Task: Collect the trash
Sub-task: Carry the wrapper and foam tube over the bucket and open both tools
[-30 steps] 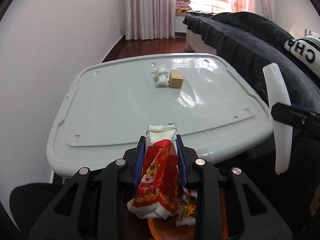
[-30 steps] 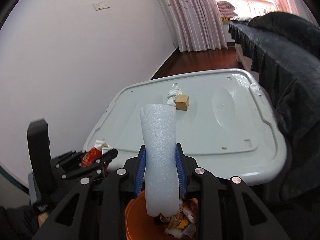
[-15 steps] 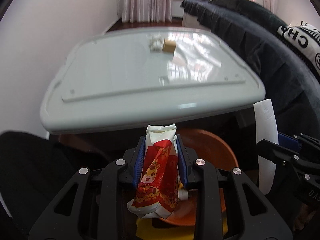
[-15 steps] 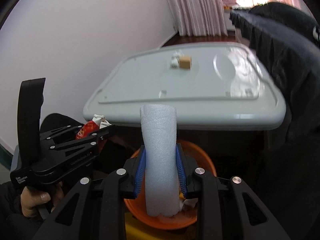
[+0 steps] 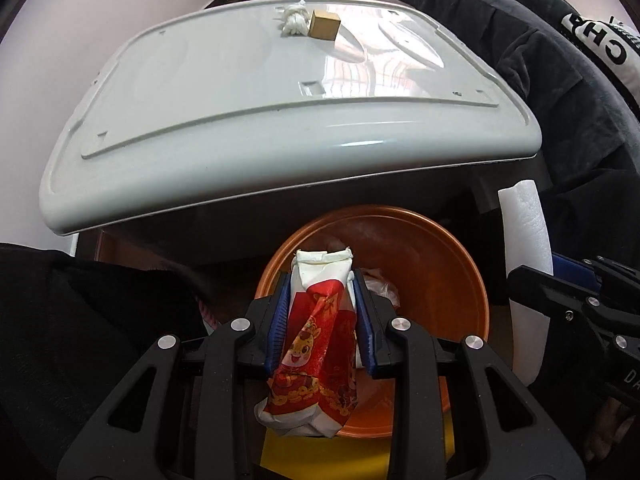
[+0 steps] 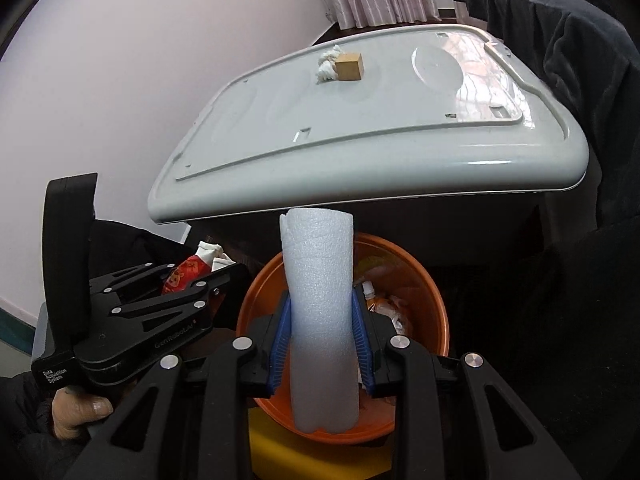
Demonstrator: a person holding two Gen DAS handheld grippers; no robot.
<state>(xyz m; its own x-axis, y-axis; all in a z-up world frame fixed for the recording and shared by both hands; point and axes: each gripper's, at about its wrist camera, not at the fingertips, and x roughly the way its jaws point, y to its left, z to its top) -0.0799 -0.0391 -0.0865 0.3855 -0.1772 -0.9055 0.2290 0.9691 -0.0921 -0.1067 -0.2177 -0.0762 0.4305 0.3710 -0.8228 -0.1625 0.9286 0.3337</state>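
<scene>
Glossy pale lid (image 5: 224,92), round orange bin (image 5: 460,264), left tool (image 5: 322,320) clamping crinkled red wrapper (image 5: 316,344), right tool (image 6: 322,340) clamping foam roll (image 6: 320,300).

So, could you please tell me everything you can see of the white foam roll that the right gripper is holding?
The white foam roll is a sheet of soft, finely pebbled packing foam curled into a tube, with its loose edge visible at the top left. It stands roughly upright along the fingers of the right gripper, whose blue pads pinch its middle and dent it slightly. Both ends stick out past the pads. It hangs above the orange bin, which already holds scraps, just below the pale table's edge.
</scene>
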